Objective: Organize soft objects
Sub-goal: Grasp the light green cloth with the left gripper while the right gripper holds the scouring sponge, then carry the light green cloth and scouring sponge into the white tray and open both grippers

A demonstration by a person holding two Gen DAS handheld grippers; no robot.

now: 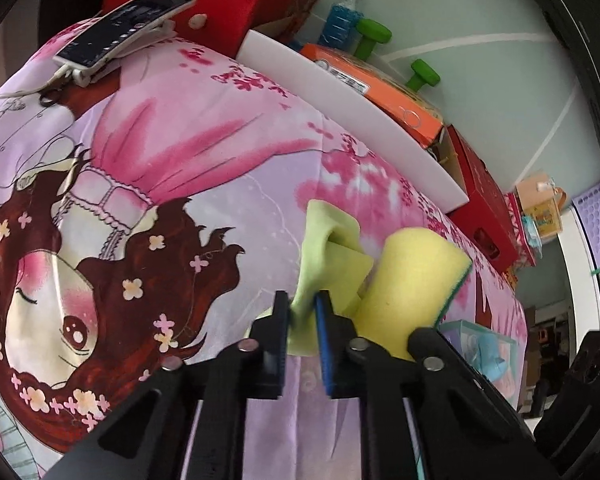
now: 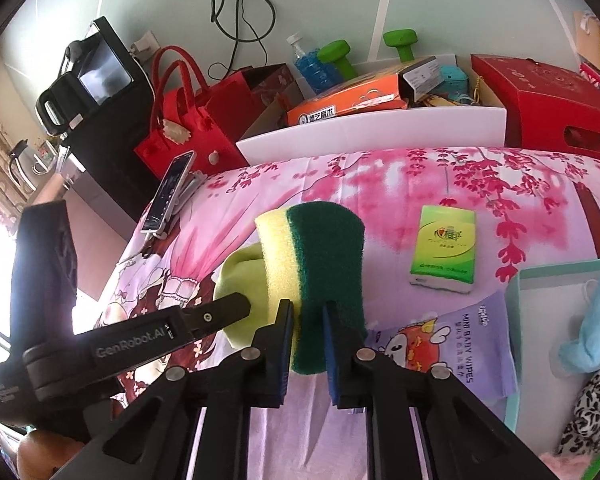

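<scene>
While both items are held off the printed bedsheet [image 1: 204, 152], the carrying step of the tidy-up appears to be in hand. The left gripper [image 1: 303, 310] is clenched on a pale green cloth [image 1: 326, 256], pinched at its lower fold between the fingers [image 1: 280, 320]. The right gripper [image 2: 308, 316] is clamped on a yellow-and-green scouring sponge [image 2: 312, 256], squeezed near its lower end; the two soft items are held just beside each other, perhaps touching. A teal open box [image 2: 540, 276] is seen at the right, with a light blue soft item [image 2: 596, 324] and a spotted fabric [image 2: 592, 408] already in it, so it is judged the likely destination. A tissue pack [image 2: 444, 250] and a baby wipes pack [image 2: 452, 344] are left lying on the sheet. Next, a rightward carry over the box rim is called for, then release of each item in turn.
</scene>
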